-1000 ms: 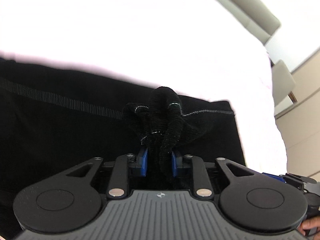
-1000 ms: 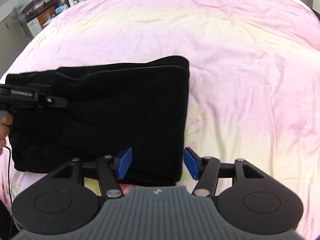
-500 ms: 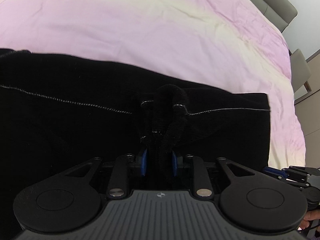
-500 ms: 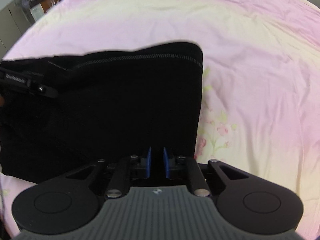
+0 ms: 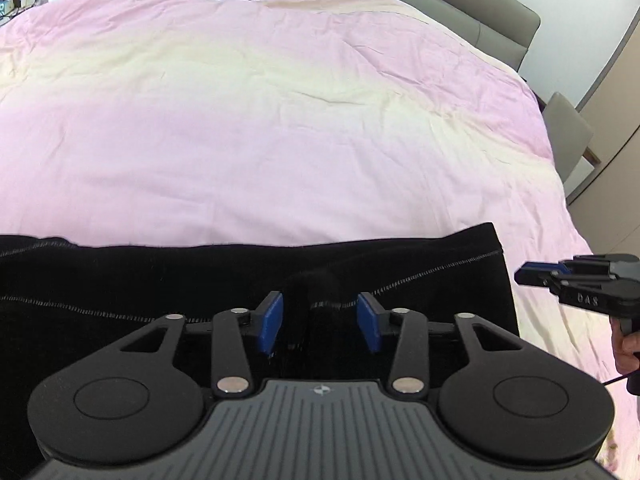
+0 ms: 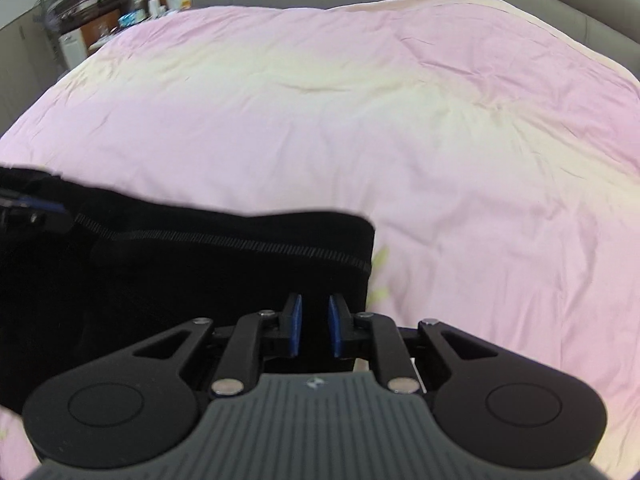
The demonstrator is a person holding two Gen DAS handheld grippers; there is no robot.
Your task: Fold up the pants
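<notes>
pants (image 5: pixel 160 276): black knit, folded | left fingers (image 5: pixel 270 322): opening, bunched fabric between | right fingers (image 6: pixel 296 322): nearly together, on fabric

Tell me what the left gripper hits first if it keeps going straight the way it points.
Most likely the black pants: the left gripper, jaws opening, has a bunched fold of them between its pads, with the pink bedcover beyond.

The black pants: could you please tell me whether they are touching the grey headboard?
Apart. In the left wrist view a wide stretch of pink bedspread separates the black pants from the grey headboard.
</notes>
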